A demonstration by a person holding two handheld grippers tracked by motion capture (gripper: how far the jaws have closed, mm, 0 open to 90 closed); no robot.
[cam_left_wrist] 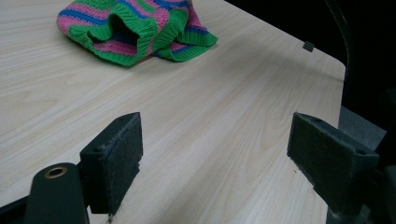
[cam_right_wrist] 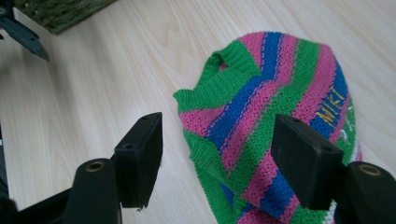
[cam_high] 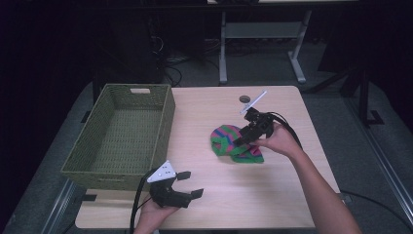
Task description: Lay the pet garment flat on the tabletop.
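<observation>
Two tools stand spread and empty: the right tool poised over the striped knit garment, seemingly about to grasp it, needing descent, while the left tool idles near the green basket.

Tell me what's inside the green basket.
The basket looks empty in the high view: its woven floor shows bare. The strip just behind its near wall is hidden by that wall. The striped knit garment lies outside it, on the table.

One striped knit garment, one woven basket, two claws.
</observation>
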